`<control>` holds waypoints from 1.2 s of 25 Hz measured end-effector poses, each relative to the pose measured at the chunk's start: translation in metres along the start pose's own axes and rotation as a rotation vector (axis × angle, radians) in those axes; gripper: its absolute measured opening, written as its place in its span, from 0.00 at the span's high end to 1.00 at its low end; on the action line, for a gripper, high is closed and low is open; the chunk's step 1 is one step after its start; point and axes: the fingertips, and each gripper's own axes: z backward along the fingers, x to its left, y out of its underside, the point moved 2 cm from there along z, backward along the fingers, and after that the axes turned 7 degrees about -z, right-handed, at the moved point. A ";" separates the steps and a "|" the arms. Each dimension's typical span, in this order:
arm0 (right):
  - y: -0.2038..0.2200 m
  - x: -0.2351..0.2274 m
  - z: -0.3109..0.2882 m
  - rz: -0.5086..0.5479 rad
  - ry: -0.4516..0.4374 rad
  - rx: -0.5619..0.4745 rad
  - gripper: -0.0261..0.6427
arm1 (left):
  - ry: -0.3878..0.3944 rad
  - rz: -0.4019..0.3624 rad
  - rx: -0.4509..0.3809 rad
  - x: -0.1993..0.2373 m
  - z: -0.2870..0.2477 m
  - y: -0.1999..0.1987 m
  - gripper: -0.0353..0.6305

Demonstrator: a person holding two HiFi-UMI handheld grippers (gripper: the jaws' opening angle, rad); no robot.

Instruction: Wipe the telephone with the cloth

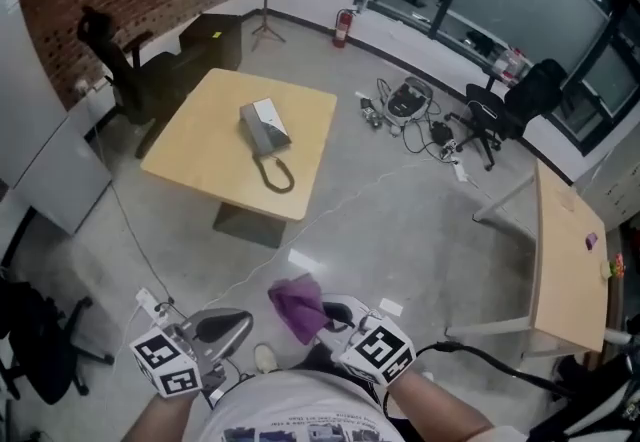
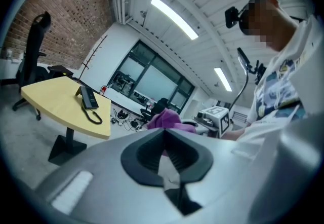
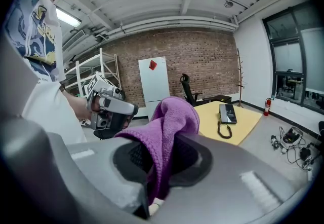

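The right gripper (image 3: 163, 159) pinches a fuzzy purple cloth (image 3: 174, 116), bunched over its jaws; the left gripper (image 2: 164, 154) is closed and empty. Well apart, a grey corded telephone (image 1: 265, 125) lies on a square pale wooden table (image 1: 190, 160). Only the head view shows its paler half, possibly a keypad.

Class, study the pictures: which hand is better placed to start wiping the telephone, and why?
Right. The right tongs are shut on the purple cloth; the left tongs are shut and empty. The telephone lies on the table, away from both.
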 end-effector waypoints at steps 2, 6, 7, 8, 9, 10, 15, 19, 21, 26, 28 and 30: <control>0.003 -0.002 -0.001 -0.008 0.007 0.005 0.90 | -0.003 0.008 -0.002 0.003 0.001 0.003 0.94; 0.005 -0.003 -0.005 -0.019 -0.004 0.023 0.90 | -0.008 0.030 0.003 0.010 0.003 0.011 0.94; 0.005 -0.005 -0.005 -0.019 -0.010 0.024 0.90 | -0.014 0.040 0.003 0.011 0.002 0.012 0.94; 0.004 -0.009 -0.006 -0.019 -0.016 0.022 0.90 | -0.022 0.050 0.001 0.013 0.000 0.013 0.94; 0.003 -0.015 -0.007 -0.020 -0.022 0.019 0.90 | -0.032 0.056 -0.003 0.017 -0.003 0.012 0.94; 0.001 -0.021 -0.008 -0.023 -0.027 0.016 0.90 | -0.039 0.060 -0.004 0.021 -0.008 0.010 0.94; -0.010 -0.062 -0.019 -0.021 -0.067 0.000 0.90 | -0.064 0.059 0.012 0.042 -0.039 -0.004 0.94; -0.020 -0.103 -0.021 -0.022 -0.094 -0.010 0.90 | -0.109 0.081 -0.003 0.063 -0.074 -0.020 0.94; -0.026 -0.124 -0.020 -0.013 -0.107 -0.013 0.90 | -0.130 0.076 -0.008 0.074 -0.092 -0.031 0.94; -0.038 -0.176 -0.017 -0.001 -0.131 -0.023 0.90 | -0.188 0.068 -0.020 0.099 -0.126 -0.056 0.94; -0.039 -0.195 -0.018 -0.002 -0.140 -0.024 0.90 | -0.216 0.075 -0.031 0.110 -0.136 -0.062 0.94; -0.040 -0.209 -0.021 -0.003 -0.148 -0.019 0.90 | -0.241 0.088 -0.041 0.122 -0.143 -0.067 0.94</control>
